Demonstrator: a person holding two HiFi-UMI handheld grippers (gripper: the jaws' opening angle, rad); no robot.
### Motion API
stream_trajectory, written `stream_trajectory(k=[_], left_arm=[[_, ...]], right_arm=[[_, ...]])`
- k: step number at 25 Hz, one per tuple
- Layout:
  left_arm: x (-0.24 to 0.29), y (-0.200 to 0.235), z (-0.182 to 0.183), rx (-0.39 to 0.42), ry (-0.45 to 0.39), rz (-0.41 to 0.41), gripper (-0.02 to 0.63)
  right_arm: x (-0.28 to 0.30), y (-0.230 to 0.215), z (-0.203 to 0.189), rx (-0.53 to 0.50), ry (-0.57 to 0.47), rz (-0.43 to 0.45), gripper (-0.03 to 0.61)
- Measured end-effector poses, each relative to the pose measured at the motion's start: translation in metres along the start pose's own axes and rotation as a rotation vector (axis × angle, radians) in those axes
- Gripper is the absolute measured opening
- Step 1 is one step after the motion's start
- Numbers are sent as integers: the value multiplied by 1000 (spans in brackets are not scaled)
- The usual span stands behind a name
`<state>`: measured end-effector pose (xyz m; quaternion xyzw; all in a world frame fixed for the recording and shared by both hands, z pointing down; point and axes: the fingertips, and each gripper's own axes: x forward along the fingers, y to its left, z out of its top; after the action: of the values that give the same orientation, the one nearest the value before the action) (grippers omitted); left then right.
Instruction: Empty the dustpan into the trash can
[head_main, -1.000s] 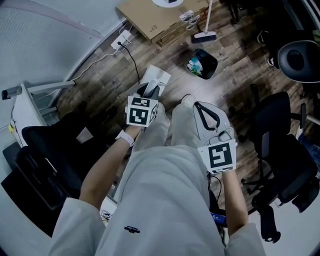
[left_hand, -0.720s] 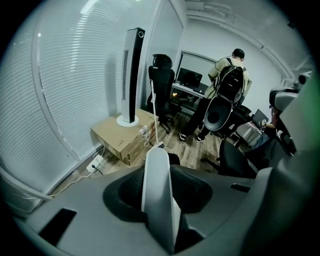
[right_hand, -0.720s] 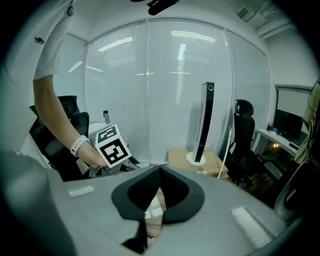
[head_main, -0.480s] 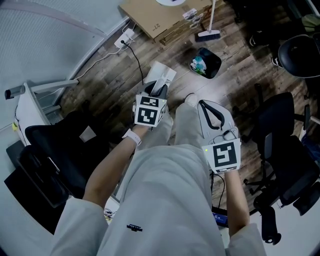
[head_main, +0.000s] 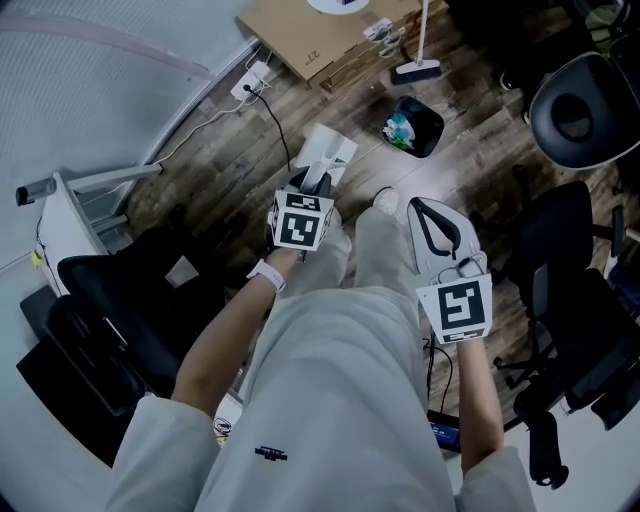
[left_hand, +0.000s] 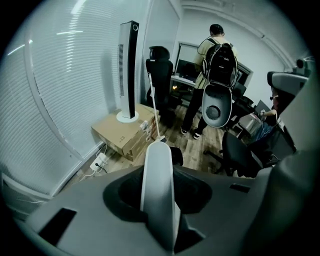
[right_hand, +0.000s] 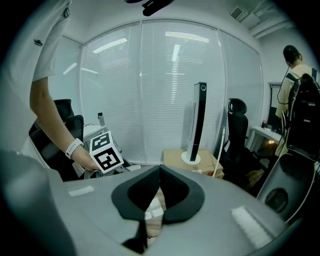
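A white dustpan (head_main: 328, 152) hangs over the wooden floor in front of my knees, its pan pointing away from me. My left gripper (head_main: 312, 183) is shut on the dustpan's handle (left_hand: 159, 190), which stands up between the jaws in the left gripper view. The black trash can (head_main: 415, 128), with coloured rubbish inside, stands on the floor further ahead and to the right; its edge shows as a dark shape (left_hand: 176, 155) just behind the handle. My right gripper (head_main: 428, 208) is beside my right knee, shut with nothing in it (right_hand: 159, 172).
A broom (head_main: 415, 68) leans by a cardboard box (head_main: 320, 35) that carries a tower fan (left_hand: 128, 70). Black office chairs (head_main: 570, 300) stand at the right and another (head_main: 110, 300) at the left. A cable (head_main: 270, 125) crosses the floor. A person with a backpack (left_hand: 217, 60) stands at the desks.
My right gripper has drifted a little to the right. The left gripper keeps its hold on the dustpan handle, almost where it was.
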<state>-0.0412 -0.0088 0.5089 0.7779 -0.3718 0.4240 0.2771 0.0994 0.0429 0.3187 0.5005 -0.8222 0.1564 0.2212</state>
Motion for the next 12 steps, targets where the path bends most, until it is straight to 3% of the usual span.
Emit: stream_trajectory(k=[6,12], left_arm=[[-14,-6,-7,0,-19,-38,173],[-56,3,5,-30,-105,-26,178]], right_arm=[[-4,-7,4,17,-3,-34,12],[-8,-7,10,53,-18,-74,12]])
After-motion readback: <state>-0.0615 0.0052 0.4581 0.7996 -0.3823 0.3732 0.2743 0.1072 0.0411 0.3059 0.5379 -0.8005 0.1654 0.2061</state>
